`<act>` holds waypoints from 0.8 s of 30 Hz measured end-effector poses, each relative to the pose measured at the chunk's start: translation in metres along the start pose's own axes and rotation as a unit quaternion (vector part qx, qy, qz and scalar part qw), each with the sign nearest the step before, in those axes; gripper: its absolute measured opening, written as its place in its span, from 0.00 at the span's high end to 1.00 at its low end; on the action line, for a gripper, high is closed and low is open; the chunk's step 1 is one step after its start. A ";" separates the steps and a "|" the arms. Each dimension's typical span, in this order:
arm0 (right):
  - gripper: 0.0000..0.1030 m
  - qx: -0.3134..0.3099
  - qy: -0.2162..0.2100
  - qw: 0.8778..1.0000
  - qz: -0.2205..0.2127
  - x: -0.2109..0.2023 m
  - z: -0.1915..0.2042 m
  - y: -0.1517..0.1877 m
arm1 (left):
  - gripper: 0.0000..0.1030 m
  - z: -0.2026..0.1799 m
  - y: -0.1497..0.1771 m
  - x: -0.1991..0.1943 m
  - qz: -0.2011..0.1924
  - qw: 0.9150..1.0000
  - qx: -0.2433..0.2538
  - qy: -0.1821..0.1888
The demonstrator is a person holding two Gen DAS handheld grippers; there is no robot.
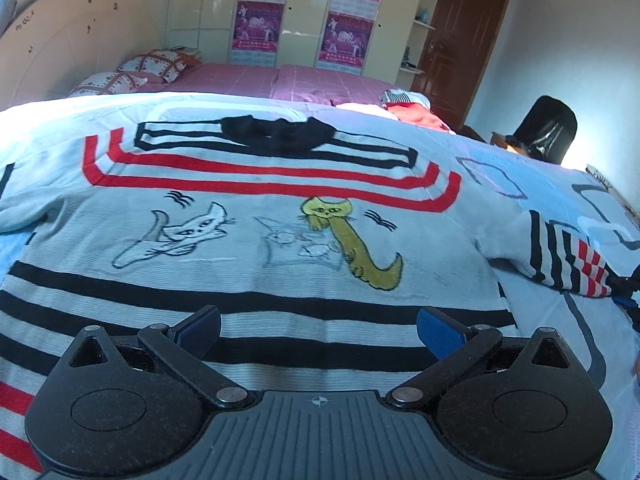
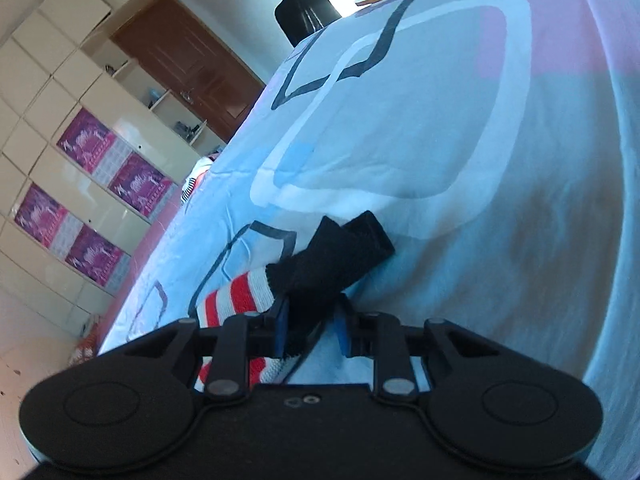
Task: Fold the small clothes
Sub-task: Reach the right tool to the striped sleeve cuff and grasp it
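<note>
Sweater (image 1: 256, 240) lies flat on the bedsheet (image 1: 520, 168), filling centre of left wrist view; its hem is hidden under the left gripper (image 1: 318, 328) at bottom, left sleeve cut off at left edge. Long axis runs bottom to top, black collar (image 1: 280, 134) toward upper centre. Left gripper's jaws spread wide, nothing between. Right gripper (image 2: 312, 330) pinches the sleeve's black cuff (image 2: 332, 260), lower centre; cuff points up-right, striped sleeve (image 2: 236, 296) partly hidden.

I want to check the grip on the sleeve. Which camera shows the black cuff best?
The right wrist view: the black cuff fills the centre, pinched in the right tongs, beside the red-and-white striped sleeve. The left wrist view shows it only as a dark tip at the far right edge, over the sweater.
</note>
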State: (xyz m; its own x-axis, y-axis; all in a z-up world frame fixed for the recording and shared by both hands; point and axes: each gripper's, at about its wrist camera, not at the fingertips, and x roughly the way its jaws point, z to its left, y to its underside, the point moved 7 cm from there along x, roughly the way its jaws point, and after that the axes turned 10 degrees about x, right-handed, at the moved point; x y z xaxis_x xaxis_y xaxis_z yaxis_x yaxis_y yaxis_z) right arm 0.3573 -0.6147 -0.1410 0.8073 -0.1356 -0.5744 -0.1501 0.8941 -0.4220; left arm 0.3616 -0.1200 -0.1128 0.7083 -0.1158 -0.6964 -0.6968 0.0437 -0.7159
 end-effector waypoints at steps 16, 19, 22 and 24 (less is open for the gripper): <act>0.95 0.084 0.004 0.996 0.038 0.013 -0.019 -0.029 | 0.00 -0.034 -0.004 0.014 0.019 0.999 0.016 0.030; 0.95 0.056 -0.024 0.997 0.040 0.005 -0.030 -0.024 | 0.00 -0.030 -0.007 0.011 0.015 0.999 0.014 0.026; 0.87 0.052 -0.027 0.997 0.044 0.009 -0.023 -0.028 | 0.00 -0.020 -0.007 0.012 0.019 1.000 0.009 0.017; 0.87 0.037 -0.033 0.998 0.041 0.016 -0.017 -0.031 | 0.00 -0.012 -0.006 0.011 0.019 1.000 0.004 0.007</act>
State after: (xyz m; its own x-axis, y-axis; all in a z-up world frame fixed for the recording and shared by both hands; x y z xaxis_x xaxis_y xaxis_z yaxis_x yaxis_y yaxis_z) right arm 0.3646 -0.6515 -0.1491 0.8305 -0.0343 -0.5559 -0.1765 0.9304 -0.3212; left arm 0.3728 -0.1336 -0.1156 0.6801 -0.1278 -0.7219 -0.7216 0.0570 -0.6899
